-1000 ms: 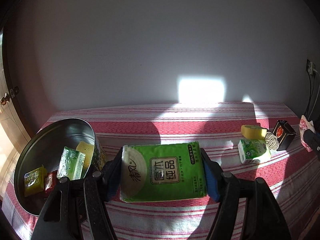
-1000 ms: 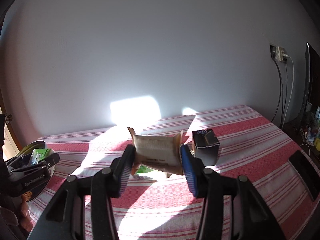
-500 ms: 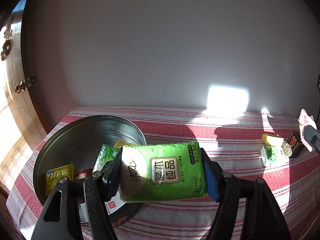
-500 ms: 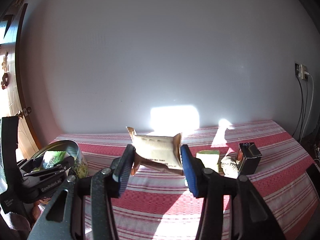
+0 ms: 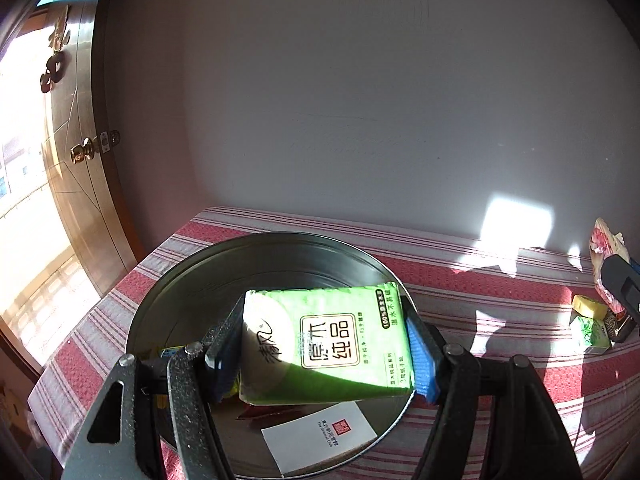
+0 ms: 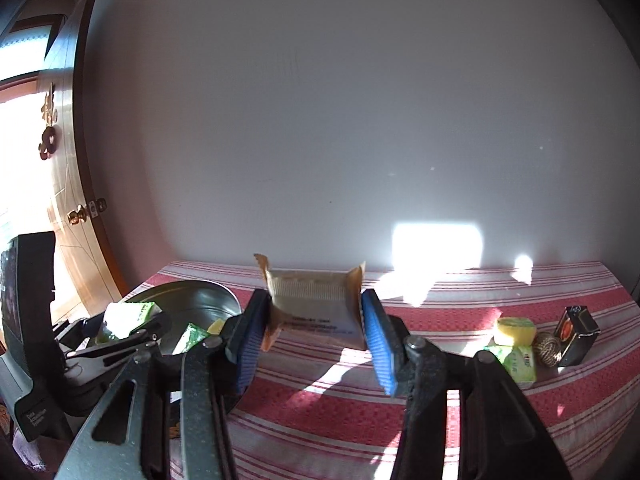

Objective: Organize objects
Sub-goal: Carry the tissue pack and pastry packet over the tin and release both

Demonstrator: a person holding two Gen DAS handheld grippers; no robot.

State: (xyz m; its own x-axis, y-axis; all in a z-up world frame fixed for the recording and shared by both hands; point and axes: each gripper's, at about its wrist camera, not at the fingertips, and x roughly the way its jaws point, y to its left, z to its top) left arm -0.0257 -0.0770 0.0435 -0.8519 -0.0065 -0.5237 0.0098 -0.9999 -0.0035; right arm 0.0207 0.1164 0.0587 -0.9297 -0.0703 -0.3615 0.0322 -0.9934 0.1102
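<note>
Left gripper [image 5: 324,348] clamps glossy green tissue pack [image 5: 326,344] — right gripper [image 6: 314,334] pinches crinkled tan sachet [image 6: 316,304].

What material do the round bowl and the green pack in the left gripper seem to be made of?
The round bowl looks like thin metal with a dull brushed finish: grey, with soft reflections and a bright rim. The green pack, held in the left gripper, seems to be glossy plastic film over soft tissue: it shines in the sun and has rounded edges.

left tongs [image 5: 326,354] clamped on a green tissue pack [image 5: 326,346] right over the round metal tin [image 5: 192,280] on the striped table [image 5: 480,280], white card [image 5: 320,440] lying in the tin's bottom
</note>
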